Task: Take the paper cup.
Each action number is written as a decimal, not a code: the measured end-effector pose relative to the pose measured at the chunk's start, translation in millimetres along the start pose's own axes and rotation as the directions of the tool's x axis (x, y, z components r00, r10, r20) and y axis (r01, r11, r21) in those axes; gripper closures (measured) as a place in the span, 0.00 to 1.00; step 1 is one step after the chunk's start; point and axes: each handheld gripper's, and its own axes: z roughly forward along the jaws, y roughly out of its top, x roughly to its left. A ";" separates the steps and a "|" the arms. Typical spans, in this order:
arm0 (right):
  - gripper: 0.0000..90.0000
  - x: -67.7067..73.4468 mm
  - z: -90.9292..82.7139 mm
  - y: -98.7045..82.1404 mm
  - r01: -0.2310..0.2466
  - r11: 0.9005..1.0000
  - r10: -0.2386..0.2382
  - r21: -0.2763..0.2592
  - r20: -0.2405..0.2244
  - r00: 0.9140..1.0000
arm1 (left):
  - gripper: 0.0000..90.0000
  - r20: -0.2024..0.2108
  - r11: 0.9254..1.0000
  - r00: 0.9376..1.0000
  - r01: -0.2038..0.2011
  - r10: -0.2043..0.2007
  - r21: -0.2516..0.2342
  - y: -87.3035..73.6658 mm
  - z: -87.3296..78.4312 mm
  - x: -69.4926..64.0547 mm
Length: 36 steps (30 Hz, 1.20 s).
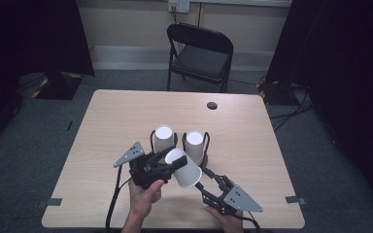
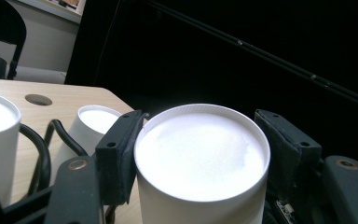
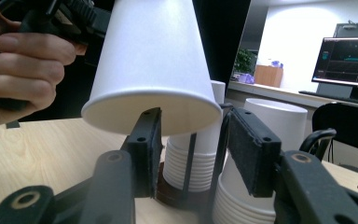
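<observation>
A white paper cup (image 1: 184,167) hangs tilted above the table's near middle, and my left gripper (image 1: 164,158) is shut on its narrow base end. In the left gripper view the cup's closed base (image 2: 200,158) faces the camera, with both pads of the left gripper (image 2: 200,116) pressed on its sides. My right gripper (image 1: 205,178) sits just below and right of the cup's wide rim. In the right gripper view the cup (image 3: 149,51) looms over the right gripper (image 3: 196,116); its pads stand apart and do not press on the rim.
Two stacks of white cups (image 1: 163,138) (image 1: 194,145) stand upside down in black wire holders at the table's middle, right behind the held cup. A cable hole (image 1: 212,105) is at the far edge. A black folding chair (image 1: 201,51) stands beyond the table (image 1: 102,145).
</observation>
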 end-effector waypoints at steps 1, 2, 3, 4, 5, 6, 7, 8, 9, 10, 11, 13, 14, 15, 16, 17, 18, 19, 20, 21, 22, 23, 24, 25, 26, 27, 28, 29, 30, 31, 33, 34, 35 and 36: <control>0.62 0.1 0.5 0.9 0.006 1.000 -0.006 -0.003 -0.008 1.000 | 0.39 0.005 1.000 1.000 0.013 -0.013 0.004 -3.6 1.1 0.0; 0.63 0.1 1.1 1.3 0.009 1.000 -0.009 -0.004 -0.008 1.000 | 0.39 0.007 1.000 1.000 0.021 -0.021 0.007 -5.6 1.8 0.3; 0.63 0.1 1.4 1.6 0.012 1.000 -0.012 -0.004 -0.017 1.000 | 0.39 0.007 1.000 1.000 0.029 -0.030 0.007 -7.5 1.9 0.3; 0.63 0.3 1.8 2.1 0.015 1.000 -0.015 -0.001 -0.015 1.000 | 0.39 0.009 0.999 0.999 0.039 -0.039 0.007 -9.2 2.1 0.9; 0.63 0.0 2.6 2.5 0.013 1.000 -0.013 0.000 -0.024 1.000 | 0.39 0.022 0.998 0.998 0.060 -0.060 0.005 -10.7 1.9 2.0; 0.63 0.0 3.2 3.1 0.012 1.000 -0.012 0.003 -0.028 1.000 | 0.39 0.033 0.997 0.996 0.077 -0.077 -0.001 -12.1 1.6 3.5; 0.63 0.1 3.8 3.7 0.012 1.000 -0.011 0.005 -0.030 0.999 | 0.39 0.036 0.996 0.995 0.093 -0.093 -0.007 -13.3 1.4 4.4; 0.63 0.1 4.3 4.2 0.013 1.000 -0.013 0.006 -0.034 0.999 | 0.39 0.036 0.996 0.995 0.093 -0.093 -0.007 -13.3 1.4 4.4; 0.64 0.1 4.7 4.8 0.013 1.000 -0.013 0.007 -0.037 0.999 | 0.39 0.041 0.993 0.993 0.114 -0.114 -0.008 -15.4 0.7 6.1; 0.65 0.0 5.5 5.3 0.016 1.000 -0.015 0.007 -0.041 0.999 | 0.39 0.042 0.993 0.992 0.117 -0.117 -0.004 -16.2 -0.2 7.0; 0.65 0.0 6.0 5.7 0.022 1.000 -0.021 0.007 -0.041 0.999 | 0.39 0.042 0.993 0.992 0.117 -0.117 -0.004 -16.2 -0.2 7.0; 0.67 0.4 7.6 6.0 0.025 1.000 -0.025 0.006 -0.043 0.999 | 0.39 0.059 0.989 0.988 0.147 -0.146 -0.013 -18.7 -1.5 8.8; 0.67 0.6 8.5 6.0 0.025 1.000 -0.025 0.001 -0.042 0.999 | 0.39 0.059 0.989 0.988 0.147 -0.146 -0.013 -18.7 -1.5 8.8; 0.67 0.7 9.4 6.1 0.026 1.000 -0.026 -0.005 -0.036 0.999 | 0.39 0.080 0.986 0.983 0.167 -0.166 -0.013 -20.2 -0.8 9.7; 0.68 0.9 10.1 6.4 0.024 1.000 -0.024 -0.009 -0.032 0.999 | 0.39 0.095 0.984 0.980 0.179 -0.177 -0.016 -20.6 0.6 9.8; 0.69 1.0 11.0 6.7 0.028 0.999 -0.028 -0.016 -0.038 0.999 | 0.39 0.090 0.985 0.981 0.173 -0.172 -0.005 -20.3 1.5 9.2; 0.70 1.6 11.6 7.2 0.034 0.999 -0.035 -0.018 -0.034 0.999 | 0.39 0.086 0.986 0.983 0.165 -0.164 -0.003 -20.2 3.1 8.0; 0.71 1.7 12.3 7.6 0.040 0.999 -0.040 -0.022 -0.028 0.999 | 0.39 0.082 0.988 0.985 0.153 -0.153 0.004 -20.2 4.3 6.7; 0.72 1.6 12.8 7.8 0.037 0.999 -0.037 -0.022 -0.029 0.999 | 0.39 0.082 0.988 0.985 0.153 -0.153 0.004 -20.2 4.3 6.7; 0.74 1.6 13.0 8.0 0.038 0.999 -0.039 -0.024 -0.026 0.999 | 0.39 0.091 0.989 0.984 0.150 -0.151 0.016 -20.6 7.1 3.9; 0.75 1.3 13.4 8.2 0.039 0.999 -0.039 -0.028 -0.023 0.999 | 0.39 0.094 0.989 0.985 0.146 -0.147 0.017 -21.2 8.5 2.5; 0.75 1.3 13.4 8.2 0.039 0.999 -0.039 -0.028 -0.023 0.999 | 0.39 0.094 0.989 0.985 0.146 -0.147 0.017 -21.2 8.5 2.5; 0.76 0.8 13.8 8.5 0.038 0.999 -0.039 -0.030 -0.022 0.999 | 0.39 0.098 0.989 0.985 0.144 -0.145 0.022 -21.6 9.5 1.7; 0.77 0.6 14.7 8.6 0.037 0.999 -0.037 -0.028 -0.011 0.999 | 0.39 0.104 0.989 0.984 0.144 -0.145 0.019 -22.4 10.9 0.7; 0.77 0.6 14.7 8.6 0.037 0.999 -0.037 -0.028 -0.011 0.999 | 0.39 0.104 0.990 0.985 0.139 -0.141 0.021 -22.7 11.2 0.6; 0.81 0.5 14.6 8.5 0.040 0.999 -0.040 -0.024 -0.001 0.999 | 0.39 0.104 0.989 0.983 0.149 -0.151 0.023 -23.0 11.2 1.9; 0.81 0.5 14.6 8.5 0.040 0.999 -0.040 -0.024 -0.001 0.999 | 0.39 0.104 0.989 0.983 0.149 -0.151 0.023 -23.0 11.2 1.9; 0.83 0.0 14.5 8.6 0.044 0.999 -0.044 -0.024 0.001 0.999 | 0.39 0.110 0.986 0.980 0.163 -0.165 0.025 -23.2 11.0 3.4; 0.87 -0.9 14.6 8.7 0.045 0.999 -0.045 -0.025 0.006 0.999 | 0.38 0.115 0.984 0.977 0.176 -0.178 0.028 -24.2 10.3 6.2; 0.88 -1.2 14.8 8.6 0.046 0.999 -0.046 -0.026 0.005 0.999 | 0.38 0.115 0.984 0.977 0.176 -0.178 0.028 -24.2 10.3 6.2; 0.89 -1.5 15.3 8.1 0.042 0.999 -0.041 -0.019 0.005 0.999 | 0.38 0.107 0.983 0.978 0.179 -0.181 0.029 -26.2 9.3 7.9; 0.89 -1.3 15.6 7.6 0.042 0.999 -0.042 -0.014 0.007 0.999 | 0.38 0.107 0.983 0.978 0.179 -0.181 0.029 -26.2 9.3 7.9; 0.90 -1.0 16.2 7.2 0.043 0.999 -0.043 -0.012 0.002 0.999 | 0.38 0.096 0.984 0.980 0.174 -0.176 0.028 -27.1 8.8 8.8; 0.91 -0.5 16.3 6.8 0.042 0.999 -0.042 -0.008 -0.004 0.999 | 0.37 0.090 0.986 0.982 0.163 -0.165 0.031 -27.3 8.5 9.0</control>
